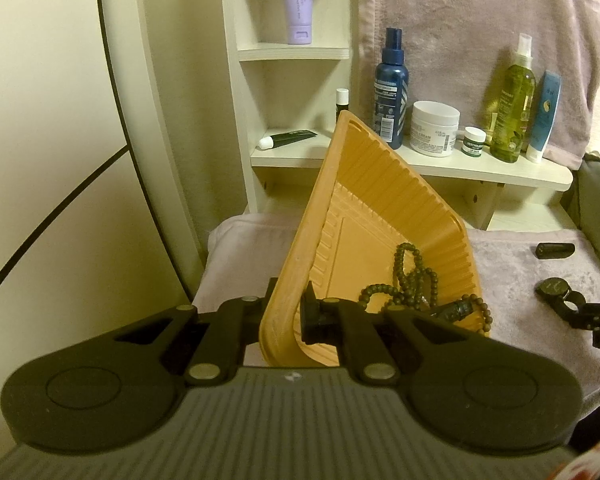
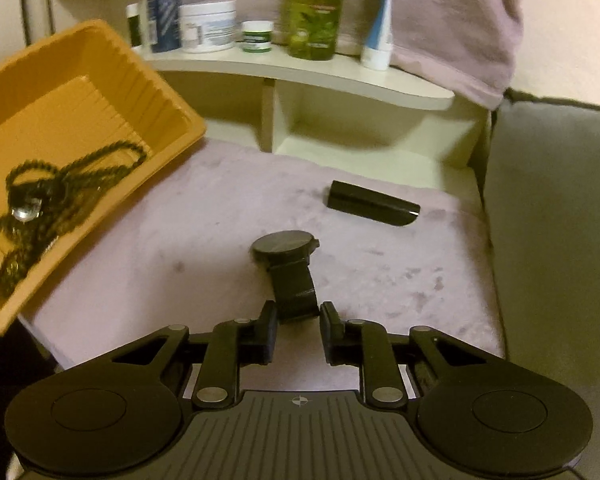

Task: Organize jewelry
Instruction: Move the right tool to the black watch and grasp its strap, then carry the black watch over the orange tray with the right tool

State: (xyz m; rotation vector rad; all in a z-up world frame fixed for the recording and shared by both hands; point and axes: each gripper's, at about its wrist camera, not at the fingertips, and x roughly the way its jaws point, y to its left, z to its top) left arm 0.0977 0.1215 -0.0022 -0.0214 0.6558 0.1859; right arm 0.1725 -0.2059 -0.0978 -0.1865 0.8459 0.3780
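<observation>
1. Left hand-held gripper [image 1: 282, 320]: pinched on the near wall of the orange tray [image 1: 364, 184], one finger outside the wall, the other inside; tray lifted and tilted steeply above the towel.
2. Inside the tray: a dark beaded necklace [image 1: 412, 280] bunched toward the low end, just beside the inner finger, with a small shiny metal piece [image 2: 26, 212] visible among the beads in the right wrist view.
3. Right hand-held gripper [image 2: 298, 322]: fingers partly drawn in around the strap of a black wristwatch [image 2: 286, 248]; strap end between the pads and touching or nearly so, firm squeeze impossible to confirm.
4. Wristwatch: dial facing up on the pink towel [image 2: 204, 216], strap running back toward the right gripper, well apart from the tray.
5. Beyond the watch: a small black case [image 2: 372, 202] lying flat on the same towel.
6. Behind, on a cream shelf [image 1: 440, 168]: blue spray bottle [image 1: 392, 88], white cream jar [image 1: 434, 128], small green-labelled jar [image 1: 474, 140], green spray bottle [image 1: 514, 108] and a blue-and-white tube [image 1: 544, 116], standing in a row.
7. Further left in the shelving unit: a dark tube [image 1: 288, 138] lying on its side, a lilac tube [image 1: 298, 0] upright one level higher.
</observation>
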